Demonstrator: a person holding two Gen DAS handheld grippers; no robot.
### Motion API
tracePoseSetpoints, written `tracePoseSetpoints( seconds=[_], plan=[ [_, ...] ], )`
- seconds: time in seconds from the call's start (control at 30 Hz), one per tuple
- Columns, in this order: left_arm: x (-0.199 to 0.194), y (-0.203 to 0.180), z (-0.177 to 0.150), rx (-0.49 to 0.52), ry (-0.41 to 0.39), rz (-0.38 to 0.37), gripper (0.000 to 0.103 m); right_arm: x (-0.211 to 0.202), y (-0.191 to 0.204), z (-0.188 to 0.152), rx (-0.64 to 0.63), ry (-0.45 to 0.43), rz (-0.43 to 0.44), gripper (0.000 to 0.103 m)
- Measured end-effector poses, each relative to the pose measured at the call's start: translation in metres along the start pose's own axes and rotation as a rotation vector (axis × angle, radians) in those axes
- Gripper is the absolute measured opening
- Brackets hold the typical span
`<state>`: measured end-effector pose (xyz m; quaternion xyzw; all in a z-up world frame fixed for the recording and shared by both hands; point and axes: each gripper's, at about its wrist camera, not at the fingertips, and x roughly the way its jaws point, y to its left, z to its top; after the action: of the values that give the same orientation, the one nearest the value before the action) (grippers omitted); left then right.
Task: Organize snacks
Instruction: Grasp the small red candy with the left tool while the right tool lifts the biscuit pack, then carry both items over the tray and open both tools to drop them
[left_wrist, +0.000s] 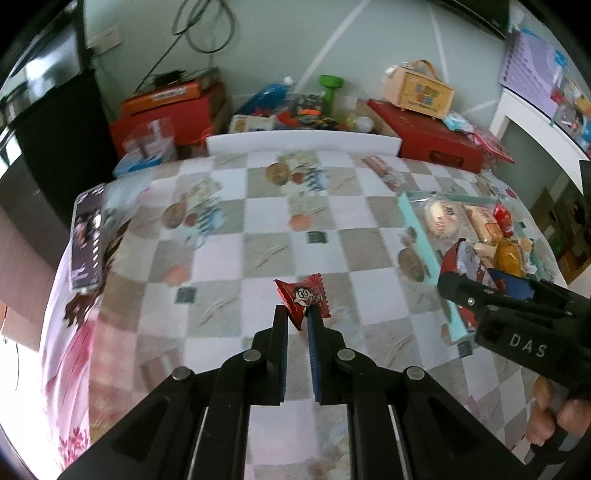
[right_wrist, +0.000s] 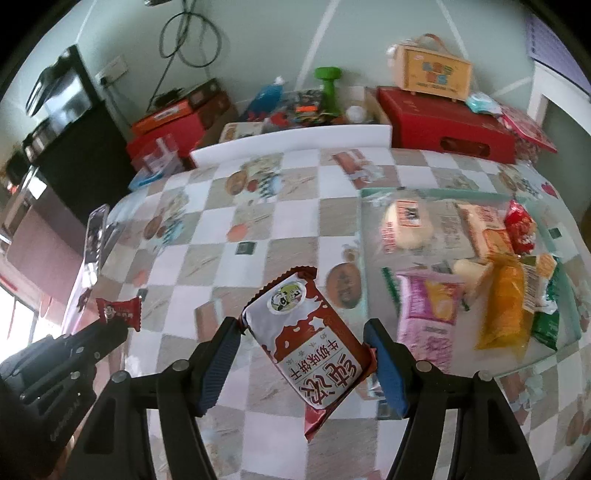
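My left gripper (left_wrist: 297, 312) is shut on a small red candy wrapper with a cartoon face (left_wrist: 304, 299), held above the checkered tablecloth. The same candy (right_wrist: 119, 309) shows at the left of the right wrist view, at the tips of the left gripper (right_wrist: 114, 325). My right gripper (right_wrist: 303, 330) is shut on a red and white biscuit packet (right_wrist: 314, 343), which hangs tilted between the blue pads. The right gripper (left_wrist: 480, 288) also shows at the right of the left wrist view, with the packet (left_wrist: 461, 262) in front of the teal tray (left_wrist: 413, 218) full of snacks.
The teal-rimmed tray (right_wrist: 373, 194) at the right holds several packets: pink, orange, green, red and pale ones. A dark flat pack (left_wrist: 86, 240) lies at the table's left edge. Red boxes (right_wrist: 443, 122), a green bottle and clutter line the far side behind a white rail.
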<state>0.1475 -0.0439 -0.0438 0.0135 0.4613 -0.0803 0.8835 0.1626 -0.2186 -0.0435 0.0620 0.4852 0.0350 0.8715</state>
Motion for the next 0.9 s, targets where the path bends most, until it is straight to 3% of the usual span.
tracePoseSetpoints(
  seconds=[0.27,0.57,0.9],
  plan=[
    [0.02,-0.059,0.022,0.096,0.006,-0.064,0.01,-0.004,-0.057,0.005,0.106,-0.032,-0.056,0.072],
    [0.05,-0.143,0.043,0.217,0.032,-0.2,0.01,-0.016,-0.134,0.011,0.247,-0.067,-0.131,0.072],
    [0.091,-0.194,0.074,0.266,0.05,-0.248,0.011,-0.007,-0.165,0.027,0.259,-0.074,-0.139,0.072]
  ],
)
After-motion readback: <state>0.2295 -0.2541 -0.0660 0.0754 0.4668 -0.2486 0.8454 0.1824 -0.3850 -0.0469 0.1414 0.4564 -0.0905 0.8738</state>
